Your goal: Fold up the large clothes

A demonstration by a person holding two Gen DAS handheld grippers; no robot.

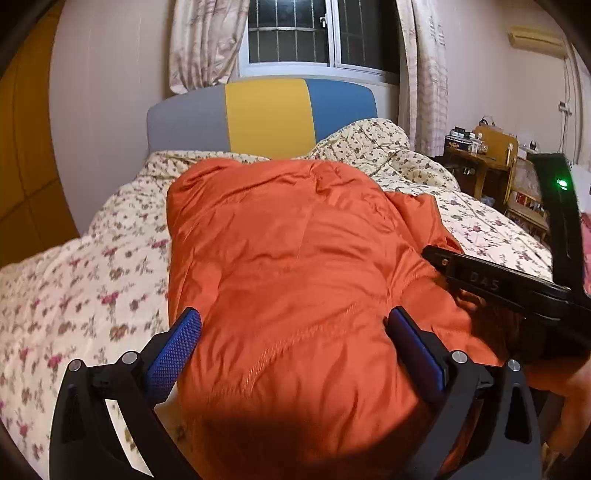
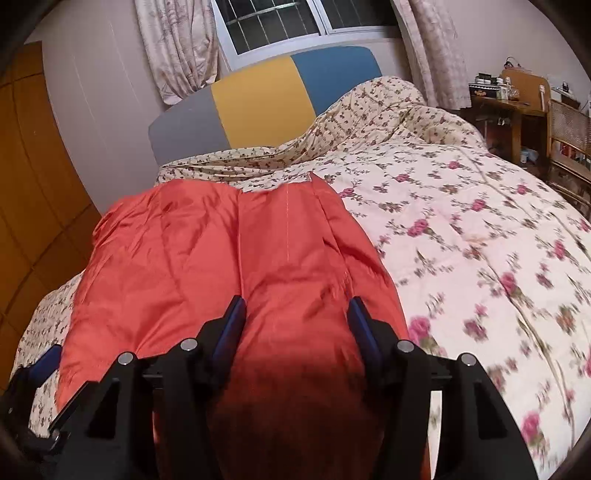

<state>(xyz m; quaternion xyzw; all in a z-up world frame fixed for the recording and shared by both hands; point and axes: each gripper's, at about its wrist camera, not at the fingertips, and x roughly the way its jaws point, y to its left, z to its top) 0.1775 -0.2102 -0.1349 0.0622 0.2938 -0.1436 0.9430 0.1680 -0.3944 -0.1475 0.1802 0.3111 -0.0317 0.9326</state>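
An orange puffy jacket (image 1: 295, 251) lies folded on the floral quilt (image 1: 92, 280) of a bed. In the left wrist view my left gripper (image 1: 295, 328) stands open wide, its blue pads (image 1: 177, 343) on either side of the jacket's near bulge, which fills the gap. My right gripper (image 1: 443, 262) shows as a black body over the jacket's right edge. In the right wrist view the same jacket (image 2: 221, 258) sits between the blue fingers (image 2: 232, 321) of the right gripper (image 2: 295, 314), which is open. A blue pad of the left gripper (image 2: 48, 358) peeks in at the lower left.
A grey, yellow and blue headboard (image 1: 266, 114) stands behind the bed, under a curtained window (image 1: 317, 33). A bunched floral duvet (image 2: 388, 110) lies at the head end. A wooden wardrobe (image 2: 33, 206) is on the left; a cluttered desk and chair (image 2: 524, 110) are on the right.
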